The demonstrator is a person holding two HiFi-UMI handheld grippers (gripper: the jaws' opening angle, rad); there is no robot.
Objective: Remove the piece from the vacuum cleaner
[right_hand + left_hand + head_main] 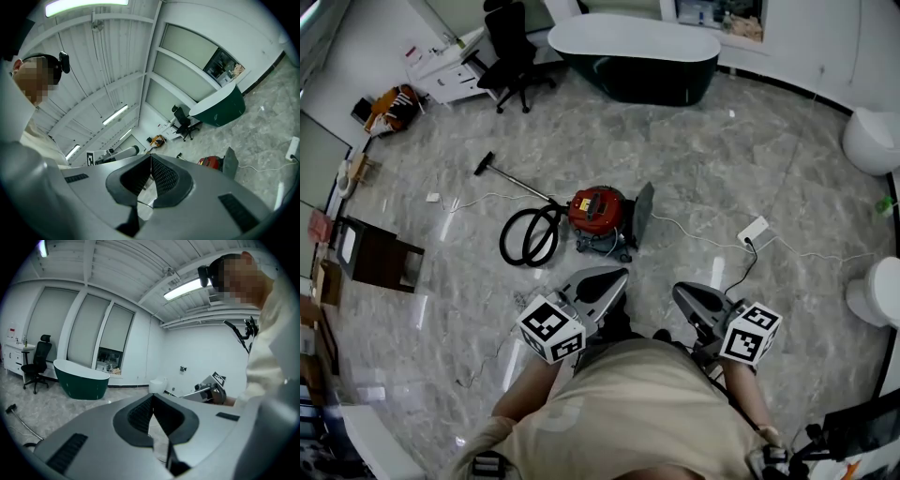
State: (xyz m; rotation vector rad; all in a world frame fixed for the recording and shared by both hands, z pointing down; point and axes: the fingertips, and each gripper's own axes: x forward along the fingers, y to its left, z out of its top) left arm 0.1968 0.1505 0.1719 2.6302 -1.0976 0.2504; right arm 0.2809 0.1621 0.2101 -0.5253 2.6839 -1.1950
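The red vacuum cleaner [597,210] sits on the shiny grey floor [722,169], near the middle of the head view. A grey flat piece [641,214] stands up on its edge at the vacuum cleaner's 3 o'clock side, just beside it. I cannot tell if the piece is clipped on or only leaning there. A black hose [528,236] lies in a loop at the vacuum cleaner's 9 o'clock side. A long thin wand [511,178] runs from the hose toward 10 o'clock, with a dark brush head at its far end.

The person stands at 6 o'clock from the vacuum cleaner and holds both claws out in front of the body. The left claw [619,275] is pinched tight, tips together, with nothing in it. From this claw the vacuum cleaner is at about 12 o'clock and apart from it, with bare floor between them. The right claw [680,291] is pinched tight too and holds nothing. From this claw the vacuum cleaner and the grey flat piece are at about 11 o'clock, a bit farther off. Neither claw touches the vacuum cleaner, the piece or the hose.

A white power strip [753,231] lies on the floor at the vacuum cleaner's 3 o'clock, well apart from it. A dark green bathtub [633,61] stands far off at 12 o'clock, by the wall.
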